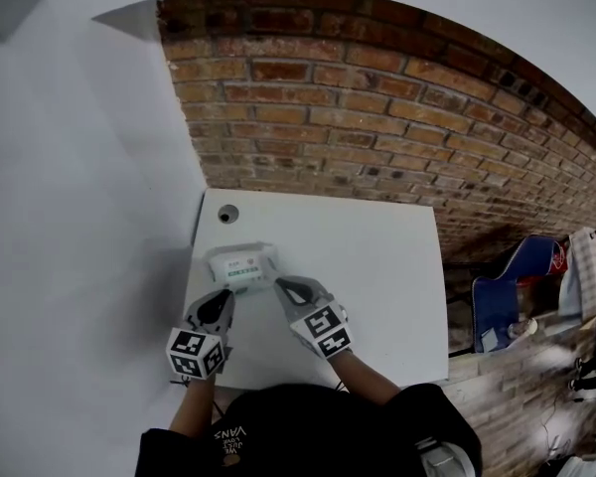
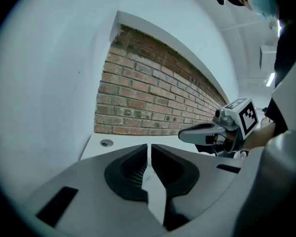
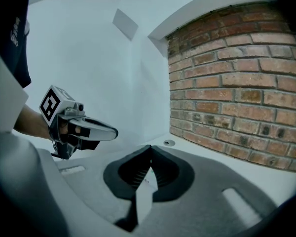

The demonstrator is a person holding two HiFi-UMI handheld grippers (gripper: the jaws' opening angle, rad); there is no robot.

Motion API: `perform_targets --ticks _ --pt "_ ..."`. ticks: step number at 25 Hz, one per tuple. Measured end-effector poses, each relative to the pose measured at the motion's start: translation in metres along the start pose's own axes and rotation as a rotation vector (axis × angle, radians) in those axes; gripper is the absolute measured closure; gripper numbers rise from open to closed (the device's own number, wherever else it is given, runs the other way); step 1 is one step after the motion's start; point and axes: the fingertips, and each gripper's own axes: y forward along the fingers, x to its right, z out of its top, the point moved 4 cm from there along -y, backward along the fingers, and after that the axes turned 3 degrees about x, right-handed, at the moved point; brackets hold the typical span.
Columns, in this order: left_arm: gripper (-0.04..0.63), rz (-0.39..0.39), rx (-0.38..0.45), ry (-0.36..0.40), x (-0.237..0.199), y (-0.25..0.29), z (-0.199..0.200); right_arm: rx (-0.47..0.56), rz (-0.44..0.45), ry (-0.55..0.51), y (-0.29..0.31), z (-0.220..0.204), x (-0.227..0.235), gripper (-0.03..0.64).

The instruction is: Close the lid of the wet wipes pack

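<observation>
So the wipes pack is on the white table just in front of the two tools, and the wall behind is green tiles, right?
Not quite. The wall behind is red-brown brick, not green tiles; the head view shows it plainly. The rest is right: the wet wipes pack lies on the white table, just in front of the left tool and the right tool.

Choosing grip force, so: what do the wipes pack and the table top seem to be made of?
Wipes pack: probably soft plastic film, whitish with a green printed label; too small to be sure.
Table top: smooth, matte white, likely laminate or painted board, judging by its even colour without grain.
</observation>
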Motion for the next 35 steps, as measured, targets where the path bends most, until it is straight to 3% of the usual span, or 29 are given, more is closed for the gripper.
perform_targets --ticks 22,35 --pt "0.561 0.172 0.094 -0.011 0.088 -0.024 -0.023 0.044 0.093 -0.052 -0.087 -0.021 0.006 0.619" --pt "0.561 0.249 0.106 -0.026 0.117 -0.039 -0.038 0.048 0.15 -0.041 -0.105 -0.033 0.003 0.62"
